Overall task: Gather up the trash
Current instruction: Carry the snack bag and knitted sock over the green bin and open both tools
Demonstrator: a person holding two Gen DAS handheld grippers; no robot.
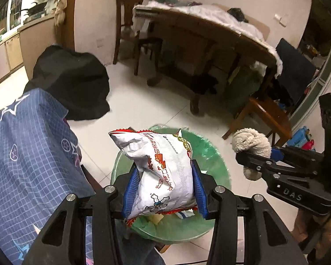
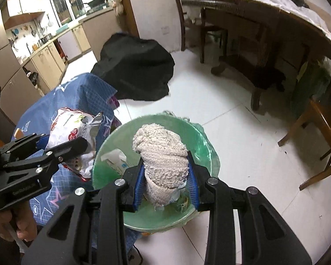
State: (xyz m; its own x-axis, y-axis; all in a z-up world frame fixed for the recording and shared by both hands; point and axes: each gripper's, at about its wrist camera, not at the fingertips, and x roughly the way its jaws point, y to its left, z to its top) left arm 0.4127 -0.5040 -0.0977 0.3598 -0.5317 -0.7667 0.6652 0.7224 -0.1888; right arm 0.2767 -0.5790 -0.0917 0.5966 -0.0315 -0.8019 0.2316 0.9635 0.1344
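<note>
My left gripper is shut on a white and red snack bag and holds it over the green-lined trash bin. My right gripper is shut on a beige knitted cloth and holds it above the same bin. The bin holds paper scraps and wrappers. In the left wrist view the right gripper with the cloth is at the right of the bin. In the right wrist view the left gripper with the snack bag is at the left of the bin.
A blue star-patterned cloth covers a surface left of the bin. A black cover lies on the white floor behind it. A wooden table with chairs stands at the back right. Kitchen cabinets are far left.
</note>
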